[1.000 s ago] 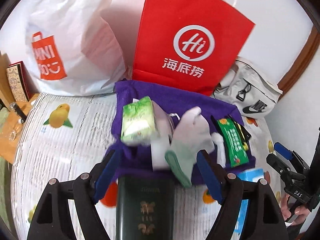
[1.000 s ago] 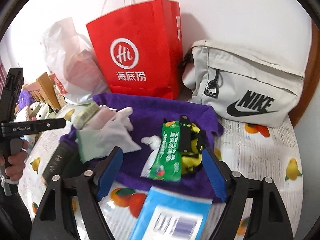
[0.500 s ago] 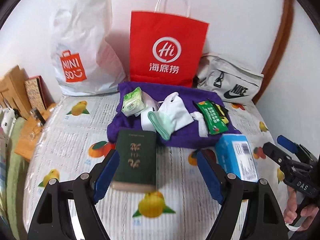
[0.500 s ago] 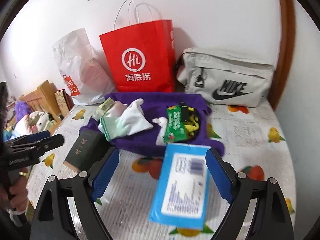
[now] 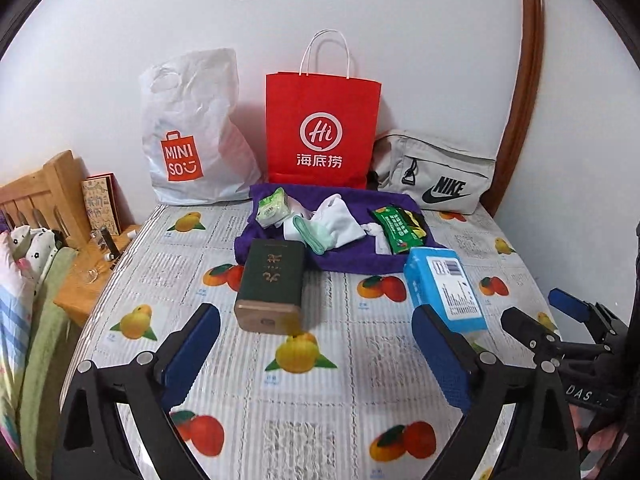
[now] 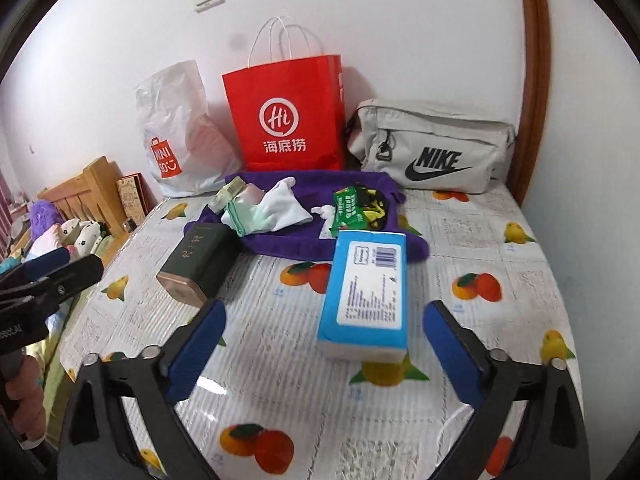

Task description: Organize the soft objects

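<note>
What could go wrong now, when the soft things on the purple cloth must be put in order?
1. The white glove, a tissue pack and a green packet lie crowded on the purple cloth; a grip may catch the cloth and drag everything.
2. The dark green box and blue pack lie in front and could be knocked.
3. Both hand-held grippers, left and right, are opening and empty; they might collide.
</note>
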`<move>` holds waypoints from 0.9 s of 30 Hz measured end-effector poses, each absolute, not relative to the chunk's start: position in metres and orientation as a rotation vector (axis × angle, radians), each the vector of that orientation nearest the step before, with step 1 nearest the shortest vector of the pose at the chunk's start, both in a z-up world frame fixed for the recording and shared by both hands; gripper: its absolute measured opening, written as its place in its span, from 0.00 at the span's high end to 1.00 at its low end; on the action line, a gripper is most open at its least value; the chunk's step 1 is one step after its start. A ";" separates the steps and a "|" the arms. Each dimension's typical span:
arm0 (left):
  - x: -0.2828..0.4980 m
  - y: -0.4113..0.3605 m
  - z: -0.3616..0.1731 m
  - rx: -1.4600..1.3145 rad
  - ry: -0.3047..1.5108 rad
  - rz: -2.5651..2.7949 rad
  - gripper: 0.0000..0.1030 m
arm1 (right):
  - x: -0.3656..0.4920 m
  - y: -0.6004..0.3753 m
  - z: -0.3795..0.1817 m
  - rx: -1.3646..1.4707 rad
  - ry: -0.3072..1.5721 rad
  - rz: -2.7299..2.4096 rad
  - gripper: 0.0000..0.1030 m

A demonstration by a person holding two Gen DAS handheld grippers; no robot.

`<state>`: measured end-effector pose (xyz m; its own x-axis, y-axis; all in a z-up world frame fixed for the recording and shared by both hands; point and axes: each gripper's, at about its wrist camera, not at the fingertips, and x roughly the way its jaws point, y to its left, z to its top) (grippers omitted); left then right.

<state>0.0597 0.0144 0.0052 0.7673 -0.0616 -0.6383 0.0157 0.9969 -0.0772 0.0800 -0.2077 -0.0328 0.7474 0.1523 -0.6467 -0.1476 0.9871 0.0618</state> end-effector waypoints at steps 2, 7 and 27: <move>0.051 0.012 0.004 -0.055 0.690 -0.033 0.03 | 0.068 -0.209 -0.034 0.002 0.694 0.149 0.00; 0.036 0.006 -0.002 -0.046 0.689 -0.033 0.01 | 0.052 -0.217 -0.039 0.038 0.709 0.139 0.00; 0.024 0.002 -0.009 -0.054 0.694 -0.029 0.01 | 0.032 -0.224 -0.036 0.023 0.706 0.106 0.00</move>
<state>0.0237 0.0023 -0.0085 0.7681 -0.0449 -0.6387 0.0090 0.9982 -0.0595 0.0319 -0.2244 -0.0360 0.7560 0.1047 -0.6462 -0.0894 0.9944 0.0566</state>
